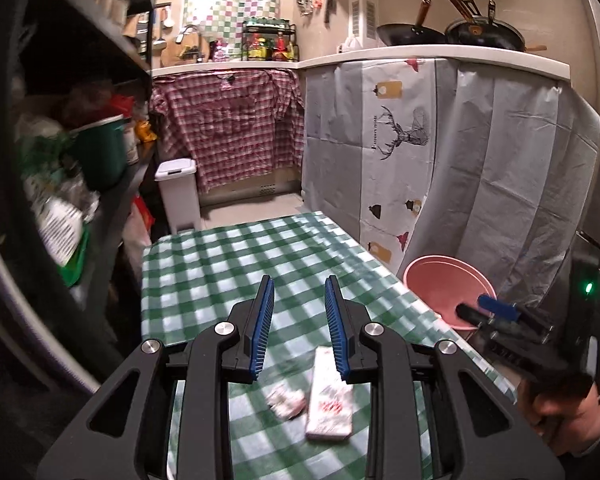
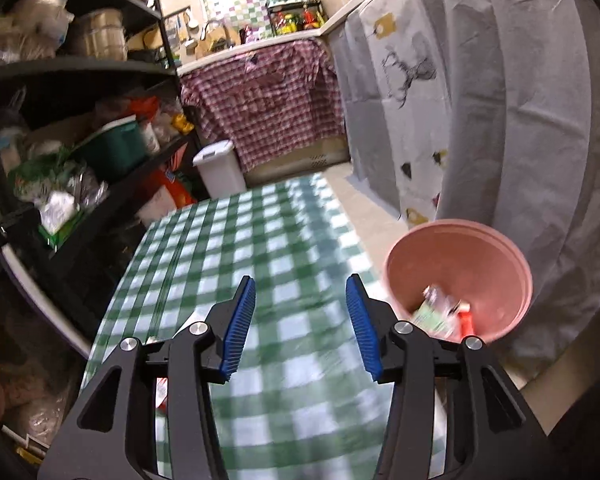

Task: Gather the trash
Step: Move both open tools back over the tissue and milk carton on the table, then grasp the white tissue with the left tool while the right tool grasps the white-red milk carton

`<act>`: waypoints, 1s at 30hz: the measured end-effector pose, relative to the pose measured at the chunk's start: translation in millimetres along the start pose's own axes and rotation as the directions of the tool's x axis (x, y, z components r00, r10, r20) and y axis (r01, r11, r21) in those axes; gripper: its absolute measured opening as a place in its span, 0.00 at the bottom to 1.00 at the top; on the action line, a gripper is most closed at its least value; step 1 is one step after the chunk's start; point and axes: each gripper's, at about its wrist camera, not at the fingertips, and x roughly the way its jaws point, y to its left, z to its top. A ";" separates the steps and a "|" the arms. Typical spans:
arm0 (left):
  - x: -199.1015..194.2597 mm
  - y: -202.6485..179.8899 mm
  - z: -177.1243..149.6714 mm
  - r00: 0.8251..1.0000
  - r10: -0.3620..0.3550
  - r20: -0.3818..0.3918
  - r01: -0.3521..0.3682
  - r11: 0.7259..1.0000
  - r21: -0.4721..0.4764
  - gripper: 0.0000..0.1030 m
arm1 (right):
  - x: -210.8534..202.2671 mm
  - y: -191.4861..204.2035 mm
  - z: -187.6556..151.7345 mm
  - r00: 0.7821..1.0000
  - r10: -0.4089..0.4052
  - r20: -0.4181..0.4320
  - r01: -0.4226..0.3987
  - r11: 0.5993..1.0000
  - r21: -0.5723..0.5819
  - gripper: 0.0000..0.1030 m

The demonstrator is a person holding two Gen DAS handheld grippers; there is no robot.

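On the green-checked tablecloth (image 1: pixel 220 264) lie a flat white wrapper with red print (image 1: pixel 330 396) and a crumpled scrap of paper (image 1: pixel 286 400), both just below my left gripper (image 1: pixel 300 284). That gripper is open, with only cloth showing between its blue pads. A pink basin (image 1: pixel 448 288) stands off the table's right edge. My right gripper (image 1: pixel 482 309) hovers at the basin's near rim, held by a person's hand (image 1: pixel 560 404). In the right wrist view the right gripper (image 2: pixel 301 280) is open and empty over the cloth. The pink basin (image 2: pixel 460 264) holds blurred trash (image 2: pixel 444 314).
A dark shelf (image 1: pixel 80 140) crowded with bags and a green tub runs along the left. A white lidded bin (image 1: pixel 178 192) stands on the floor beyond the table. Grey curtains (image 1: pixel 500 152) hang from the counter on the right, close behind the basin.
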 end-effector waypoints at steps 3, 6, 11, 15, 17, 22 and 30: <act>1.9 18.1 -8.7 1.000 0.011 -0.023 -0.012 0.999 -0.045 0.26 | 4.4 34.5 -24.2 1.000 -0.002 -0.018 0.002 1.000 -0.026 0.52; -2.4 31.0 -8.2 1.000 0.026 -0.006 -0.026 0.998 -0.057 0.26 | 12.2 60.8 -39.0 0.999 0.018 -0.052 -0.020 0.999 -0.047 0.64; 2.4 53.4 -18.8 0.997 0.064 -0.040 -0.067 0.993 -0.093 0.26 | 31.3 100.5 -61.0 0.991 0.046 -0.124 -0.055 0.996 -0.072 0.72; 12.6 65.3 -24.9 0.994 0.079 -0.078 -0.087 0.990 -0.113 0.26 | 47.9 118.7 -71.2 0.982 0.045 -0.184 -0.061 0.995 -0.080 0.76; 16.4 66.8 -26.9 0.993 0.080 -0.087 -0.090 0.990 -0.110 0.26 | 54.9 126.0 -76.4 0.978 0.033 -0.205 -0.053 0.994 -0.096 0.77; 24.4 66.7 -31.4 0.994 0.047 -0.104 -0.057 0.993 -0.101 0.26 | 66.4 125.6 -84.0 0.970 -0.026 -0.240 -0.004 0.992 -0.124 0.77; 52.1 62.9 -55.3 0.979 -0.022 -0.205 0.006 0.997 -0.078 0.26 | 69.7 99.0 -82.1 0.962 -0.044 -0.269 0.015 0.994 -0.109 0.67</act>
